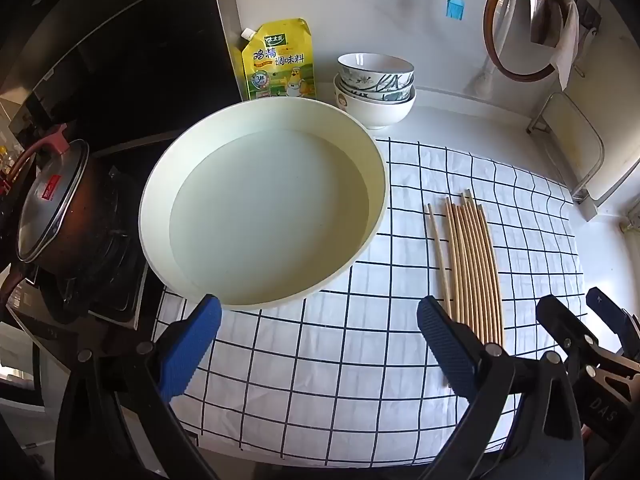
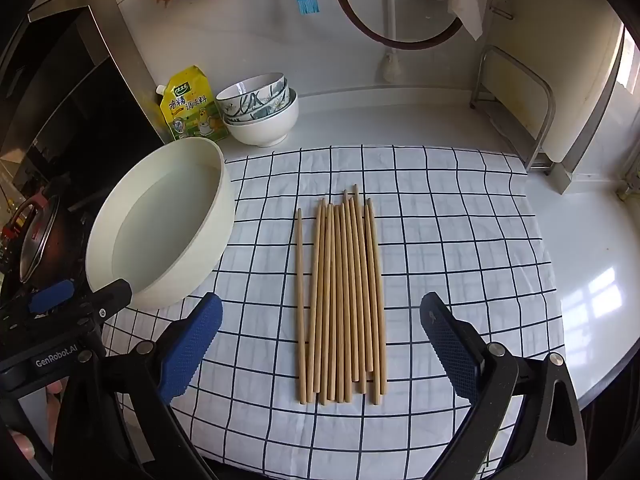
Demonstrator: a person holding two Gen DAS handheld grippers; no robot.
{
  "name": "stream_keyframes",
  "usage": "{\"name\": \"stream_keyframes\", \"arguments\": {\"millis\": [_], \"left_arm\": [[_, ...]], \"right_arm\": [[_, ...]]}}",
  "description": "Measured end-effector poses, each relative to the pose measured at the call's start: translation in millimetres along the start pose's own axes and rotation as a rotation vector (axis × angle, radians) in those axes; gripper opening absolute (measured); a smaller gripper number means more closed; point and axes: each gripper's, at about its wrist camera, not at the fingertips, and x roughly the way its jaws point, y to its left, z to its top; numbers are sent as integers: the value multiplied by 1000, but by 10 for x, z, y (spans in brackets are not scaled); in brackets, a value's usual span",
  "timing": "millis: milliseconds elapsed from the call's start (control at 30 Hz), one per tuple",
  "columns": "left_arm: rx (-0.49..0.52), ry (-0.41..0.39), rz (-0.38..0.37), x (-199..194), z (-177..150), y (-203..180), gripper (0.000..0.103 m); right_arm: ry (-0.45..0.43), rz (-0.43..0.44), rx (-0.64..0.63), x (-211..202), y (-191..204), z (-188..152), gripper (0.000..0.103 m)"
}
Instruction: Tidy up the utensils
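Observation:
Several wooden chopsticks point(image 2: 344, 300) lie side by side on a white checked cloth point(image 2: 460, 240); they also show in the left wrist view point(image 1: 472, 268). A round cream tray point(image 1: 264, 200) sits at the cloth's left edge, empty; it also shows in the right wrist view point(image 2: 160, 228). My left gripper point(image 1: 320, 344) is open and empty, hovering above the cloth just before the tray. My right gripper point(image 2: 322, 344) is open and empty, above the near ends of the chopsticks. The right gripper's body shows at the right edge of the left wrist view point(image 1: 592, 340).
Stacked bowls point(image 2: 260, 112) and a yellow seasoning pouch point(image 2: 192, 108) stand at the back by the wall. A lidded pot point(image 1: 56, 208) sits on the stove at left. A cutting board rack point(image 2: 520, 100) stands at right. A blue brush point(image 2: 308, 2) hangs on the wall.

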Motion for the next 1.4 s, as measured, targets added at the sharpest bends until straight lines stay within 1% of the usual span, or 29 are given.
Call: {"name": "stream_keyframes", "arguments": {"millis": [667,1400], "left_arm": [[0,-2,-1,-17,48,22,97],[-5,-7,-7,-1,66,-38,97]], "right_arm": [[-3,2,0,7,-8,18,95],[-5,1,3,26,-26,26,95]]}}
